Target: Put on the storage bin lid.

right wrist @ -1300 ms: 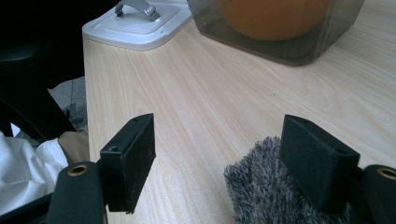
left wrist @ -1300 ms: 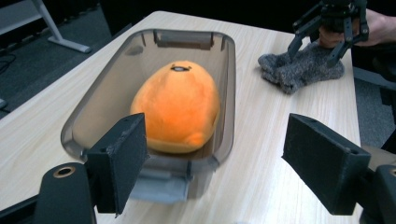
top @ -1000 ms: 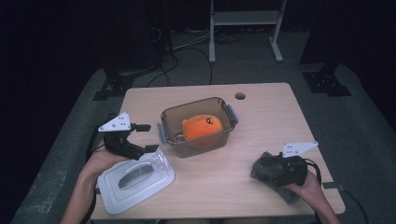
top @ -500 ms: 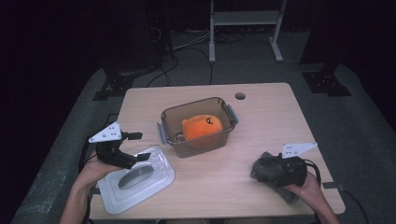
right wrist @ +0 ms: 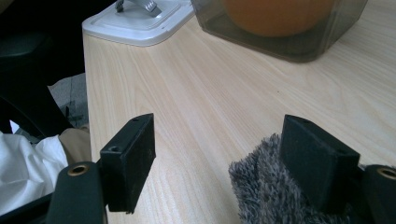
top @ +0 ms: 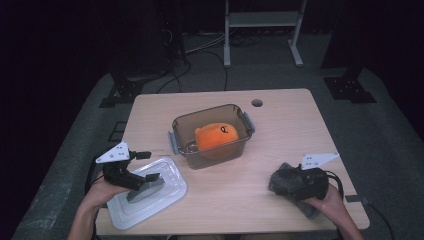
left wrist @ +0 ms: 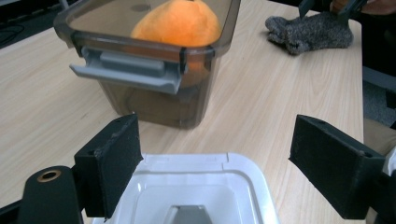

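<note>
Left gripper view: white lid (left wrist: 196, 186) low between open jaws

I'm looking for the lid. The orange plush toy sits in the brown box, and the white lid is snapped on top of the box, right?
Not quite. The white lid lies flat on the table, left of the brown box, under the left gripper. The box is open, with the orange plush toy inside. The high view shows it.
</note>
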